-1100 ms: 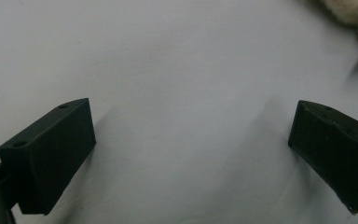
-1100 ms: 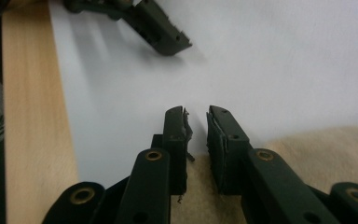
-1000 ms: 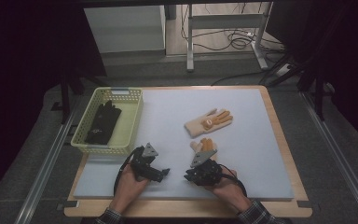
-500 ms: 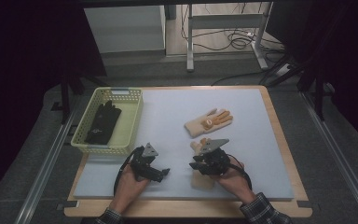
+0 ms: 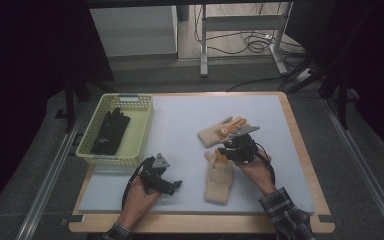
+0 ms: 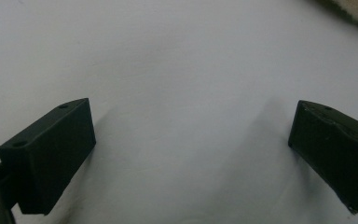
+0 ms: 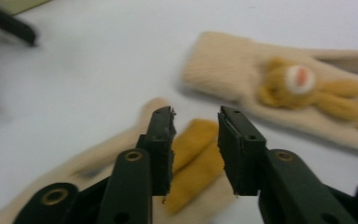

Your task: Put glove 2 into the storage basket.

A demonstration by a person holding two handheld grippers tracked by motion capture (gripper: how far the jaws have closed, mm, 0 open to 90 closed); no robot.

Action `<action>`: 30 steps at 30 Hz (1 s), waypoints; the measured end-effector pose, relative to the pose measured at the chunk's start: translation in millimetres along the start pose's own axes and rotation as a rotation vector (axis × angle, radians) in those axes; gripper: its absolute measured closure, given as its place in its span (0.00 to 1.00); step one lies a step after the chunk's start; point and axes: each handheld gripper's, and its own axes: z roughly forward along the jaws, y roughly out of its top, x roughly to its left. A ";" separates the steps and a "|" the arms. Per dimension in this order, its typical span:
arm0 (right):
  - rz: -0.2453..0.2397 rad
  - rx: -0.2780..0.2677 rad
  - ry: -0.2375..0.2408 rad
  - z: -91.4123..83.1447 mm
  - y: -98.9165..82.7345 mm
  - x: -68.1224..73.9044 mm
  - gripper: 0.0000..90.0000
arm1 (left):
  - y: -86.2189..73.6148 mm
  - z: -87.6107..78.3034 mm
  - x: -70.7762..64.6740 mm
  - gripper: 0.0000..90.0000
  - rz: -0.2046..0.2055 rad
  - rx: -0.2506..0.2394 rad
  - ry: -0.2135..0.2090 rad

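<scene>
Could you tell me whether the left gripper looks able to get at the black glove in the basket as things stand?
Probably yes: the left gripper is open and holds nothing, and the black glove lies uncovered in the open-topped basket.

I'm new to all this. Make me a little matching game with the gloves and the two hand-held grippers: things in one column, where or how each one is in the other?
Things
1. black glove
2. beige glove with the bear face
3. second beige glove
4. left gripper

Places or states
A. lies on the mat nearest the person, under the right gripper
B. jaws wide apart over bare mat, nothing between them
C. inside the yellow-green basket
D. lies on the mat farther back, beyond the right gripper

Pairs: 1-C, 2-D, 3-A, 4-B
</scene>
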 end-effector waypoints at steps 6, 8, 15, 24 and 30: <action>0.050 0.005 -0.069 17.0 7.4 -18.0 0.54 | 0.0 0.0 0.1 0.01 0.001 0.000 0.000; 0.065 0.013 -0.093 23.8 9.8 -23.2 0.50 | 0.0 0.0 0.1 0.01 0.001 0.000 0.000; 0.113 0.029 -0.156 46.1 16.3 -37.2 0.41 | 0.0 0.1 0.0 0.01 -0.001 -0.002 0.000; 0.096 0.047 -0.229 64.9 16.0 -40.2 0.58 | 0.0 0.0 0.0 0.01 0.000 -0.001 0.000; 0.095 0.052 -0.220 60.3 16.3 -42.0 0.69 | 0.0 0.1 -0.1 0.01 -0.001 -0.002 0.000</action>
